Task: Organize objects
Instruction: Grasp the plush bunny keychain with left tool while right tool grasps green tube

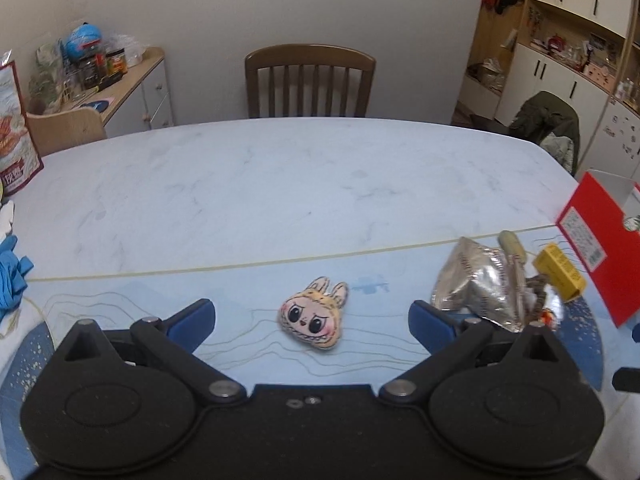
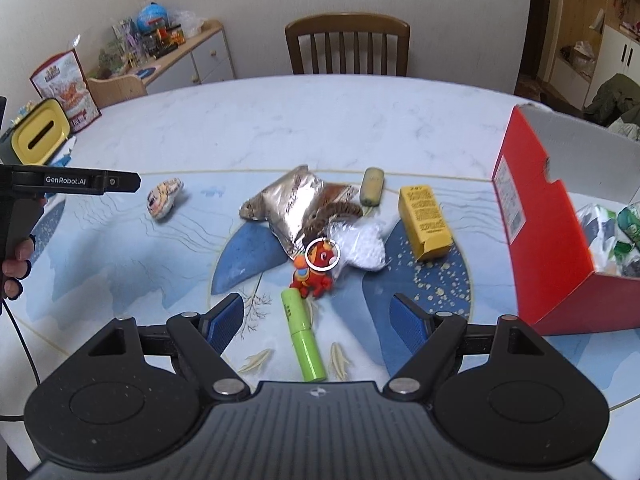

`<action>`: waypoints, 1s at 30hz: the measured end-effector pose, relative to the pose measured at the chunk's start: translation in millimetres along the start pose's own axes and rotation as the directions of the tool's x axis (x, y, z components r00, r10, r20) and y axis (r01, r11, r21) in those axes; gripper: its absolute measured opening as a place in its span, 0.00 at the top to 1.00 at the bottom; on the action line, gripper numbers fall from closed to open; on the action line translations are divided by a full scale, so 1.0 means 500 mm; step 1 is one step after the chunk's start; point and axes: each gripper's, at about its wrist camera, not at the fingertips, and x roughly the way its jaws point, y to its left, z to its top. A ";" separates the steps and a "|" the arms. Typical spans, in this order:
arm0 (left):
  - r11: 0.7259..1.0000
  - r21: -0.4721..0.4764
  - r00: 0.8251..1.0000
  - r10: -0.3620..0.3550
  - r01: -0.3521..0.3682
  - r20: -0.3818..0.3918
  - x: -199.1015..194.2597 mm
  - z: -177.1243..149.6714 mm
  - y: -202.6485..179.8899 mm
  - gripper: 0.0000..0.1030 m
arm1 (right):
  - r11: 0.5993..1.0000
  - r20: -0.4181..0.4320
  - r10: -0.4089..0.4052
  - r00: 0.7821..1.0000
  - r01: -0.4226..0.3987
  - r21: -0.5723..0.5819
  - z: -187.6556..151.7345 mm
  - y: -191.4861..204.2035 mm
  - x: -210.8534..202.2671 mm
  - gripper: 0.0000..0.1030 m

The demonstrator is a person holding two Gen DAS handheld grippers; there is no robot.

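Overall, the desk (image 2: 280, 120) carried a marble-pattern top, with a blue illustrated mat (image 2: 120, 280) covering its near portion. A red box (image 2: 532, 216) stood open at the right edge of the mat, with printed packages inside it. The silver foil bag (image 2: 288, 204) lay near the centre of the mat, partly overlapping a brown item and touching a white crinkled wrapper (image 2: 360, 244). The yellow carton (image 2: 426, 216) lay between the wrapper and the red box, close to both. A green tube (image 2: 302, 338) lay nearest the right gripper (image 2: 320, 322), pointing away from it, with the red toy figure (image 2: 314, 274) just beyond its far end. An olive capsule-shaped item (image 2: 372, 186) lay behind the foil bag.

The plush face charm (image 1: 314, 318) lay alone on the mat, directly ahead of the left gripper (image 1: 312, 318) and between its fingers in that view, without contact.

The left fingers were spread wide and held nothing. The right fingers were likewise spread wide and empty, positioned above the green tube. A hand (image 2: 14, 268) gripped the left handle.
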 end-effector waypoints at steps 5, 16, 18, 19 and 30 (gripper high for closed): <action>1.000 -0.012 1.000 0.014 -0.014 -0.016 0.038 -0.013 0.007 0.00 | 1.000 -0.046 -0.001 0.999 0.000 -0.010 -0.006 0.011 0.040 0.22; 0.996 0.087 0.999 0.037 -0.034 -0.030 0.100 -0.023 0.005 0.01 | 0.999 -0.129 -0.008 0.992 0.002 -0.049 -0.020 0.027 0.101 0.29; 0.995 0.090 0.999 0.035 -0.031 -0.032 0.107 -0.024 0.004 0.01 | 0.999 -0.137 -0.006 0.991 -0.001 -0.053 -0.023 0.029 0.107 0.35; 0.995 0.091 0.999 0.032 -0.029 -0.032 0.110 -0.024 0.004 0.01 | 0.998 -0.141 -0.007 0.990 -0.001 -0.056 -0.024 0.030 0.110 0.37; 0.992 0.116 0.998 0.046 -0.041 -0.038 0.133 -0.033 -0.001 0.21 | 0.998 -0.164 -0.004 0.986 -0.007 -0.067 -0.029 0.038 0.133 0.57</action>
